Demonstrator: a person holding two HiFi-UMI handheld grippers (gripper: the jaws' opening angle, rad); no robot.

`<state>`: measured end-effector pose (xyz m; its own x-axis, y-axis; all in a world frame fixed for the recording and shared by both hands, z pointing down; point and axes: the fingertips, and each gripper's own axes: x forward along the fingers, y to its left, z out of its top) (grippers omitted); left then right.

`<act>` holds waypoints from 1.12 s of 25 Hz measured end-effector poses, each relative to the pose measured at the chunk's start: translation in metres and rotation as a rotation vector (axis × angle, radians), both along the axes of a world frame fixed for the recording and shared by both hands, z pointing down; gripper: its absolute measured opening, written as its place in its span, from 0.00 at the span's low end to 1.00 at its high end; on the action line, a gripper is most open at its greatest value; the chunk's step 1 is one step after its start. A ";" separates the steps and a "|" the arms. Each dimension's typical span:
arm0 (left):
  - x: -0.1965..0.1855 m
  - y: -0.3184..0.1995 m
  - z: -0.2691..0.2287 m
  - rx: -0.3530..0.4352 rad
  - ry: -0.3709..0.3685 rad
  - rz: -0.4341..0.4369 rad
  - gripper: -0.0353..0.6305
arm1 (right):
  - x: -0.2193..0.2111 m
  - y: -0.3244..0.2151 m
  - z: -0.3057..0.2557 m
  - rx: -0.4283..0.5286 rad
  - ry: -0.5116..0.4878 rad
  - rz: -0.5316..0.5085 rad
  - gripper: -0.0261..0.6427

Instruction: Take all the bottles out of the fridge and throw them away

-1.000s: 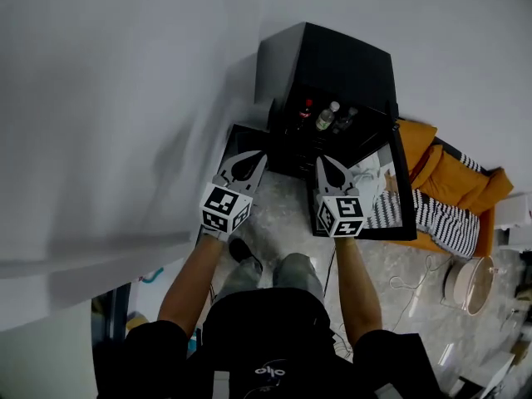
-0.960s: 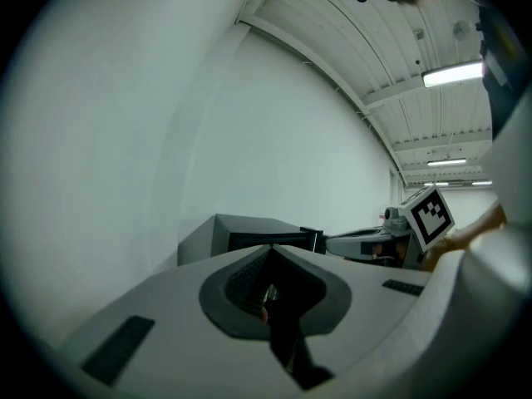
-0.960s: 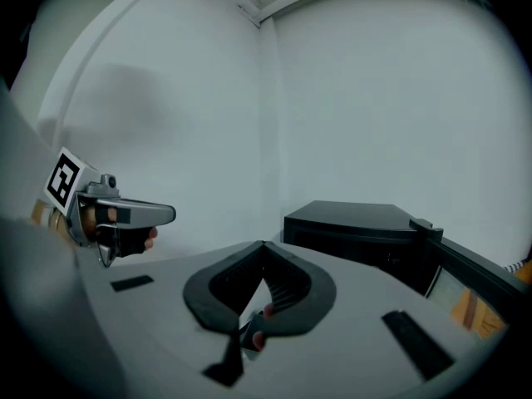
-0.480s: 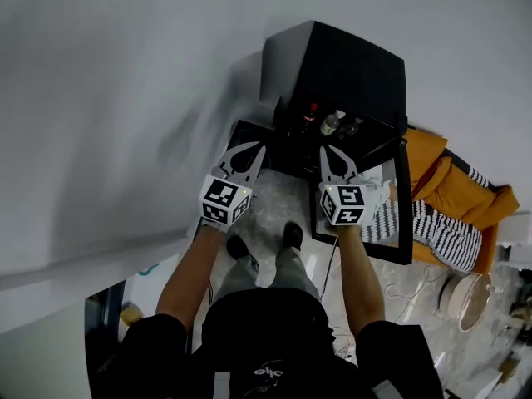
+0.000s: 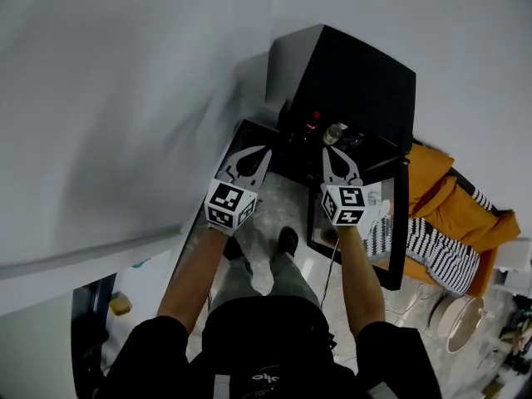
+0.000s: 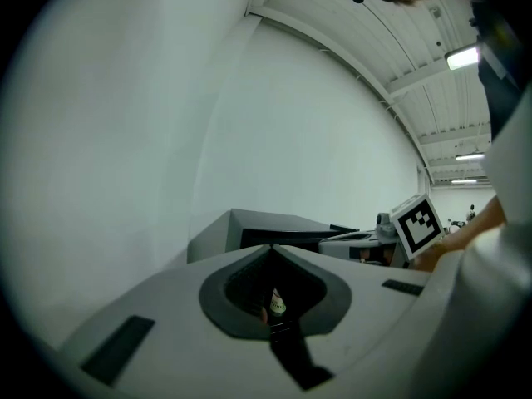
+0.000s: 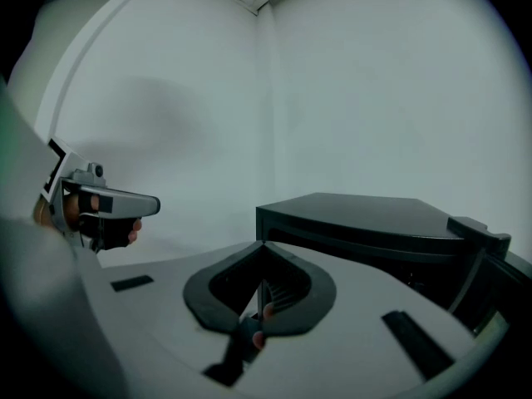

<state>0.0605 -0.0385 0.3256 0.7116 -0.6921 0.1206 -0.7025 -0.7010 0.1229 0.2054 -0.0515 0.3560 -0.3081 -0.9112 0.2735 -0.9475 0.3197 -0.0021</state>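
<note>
My left claw (image 5: 266, 150) and right claw (image 5: 327, 151) are both closed and empty, pointing at the open fridge (image 5: 353, 73) holding bottles (image 5: 335, 131)

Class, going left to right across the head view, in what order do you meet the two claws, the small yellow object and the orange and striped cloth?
small yellow object → left claw → right claw → orange and striped cloth

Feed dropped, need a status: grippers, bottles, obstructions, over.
Left hand-held gripper shut, empty; right hand-held gripper shut, empty. Bottles in fridge, door open. Nothing blocking the reach.
</note>
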 end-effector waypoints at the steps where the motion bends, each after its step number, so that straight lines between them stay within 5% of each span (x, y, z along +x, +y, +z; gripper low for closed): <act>1: 0.002 -0.002 0.002 -0.003 0.000 -0.001 0.05 | 0.000 -0.004 0.001 0.003 0.004 -0.005 0.04; 12: 0.015 -0.028 0.046 -0.013 0.010 -0.024 0.05 | -0.004 -0.044 0.053 -0.005 0.038 -0.064 0.04; 28: 0.005 -0.060 0.177 -0.067 -0.027 0.023 0.06 | -0.025 -0.055 0.200 -0.108 0.022 -0.025 0.04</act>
